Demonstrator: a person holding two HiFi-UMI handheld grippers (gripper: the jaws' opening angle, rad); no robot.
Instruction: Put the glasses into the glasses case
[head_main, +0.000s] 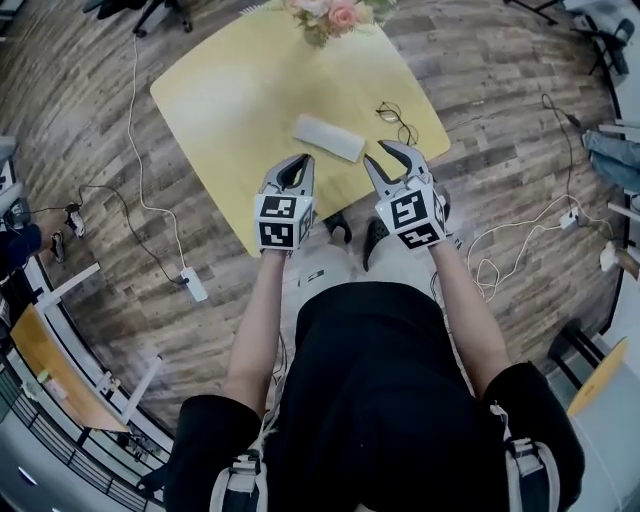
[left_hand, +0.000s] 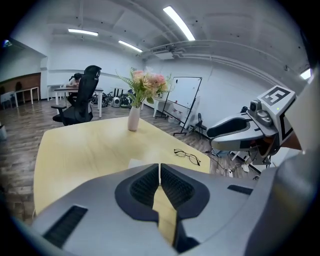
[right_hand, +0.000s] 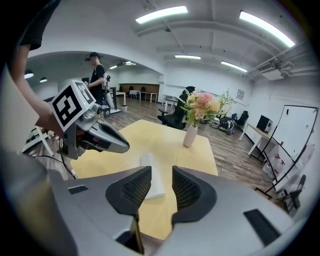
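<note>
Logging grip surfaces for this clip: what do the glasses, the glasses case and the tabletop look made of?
Glasses: thin dark wire frame, probably metal, clear lenses.
Glasses case: pale grey-white, matte, no glare; fabric or plastic, unclear.
Tabletop: smooth pale yellow, soft sheen; likely laminate or painted board.

1. In the left gripper view, the glasses case (left_hand: 135, 162) was almost all hidden behind the left gripper (left_hand: 159, 169). Only a pale corner peeked out.
2. In the right gripper view, the right gripper (right_hand: 161, 176) covered the near end of the case.
3. The top edge of the head view cut off the flowers (head_main: 335, 14), and they hid the vase (left_hand: 133, 119) there.
4. The glasses (head_main: 397, 117) looked too small and thin to tell if their arms were folded.
5. A person (left_hand: 75, 79) far back was mostly hidden behind a black chair (left_hand: 82, 97).
</note>
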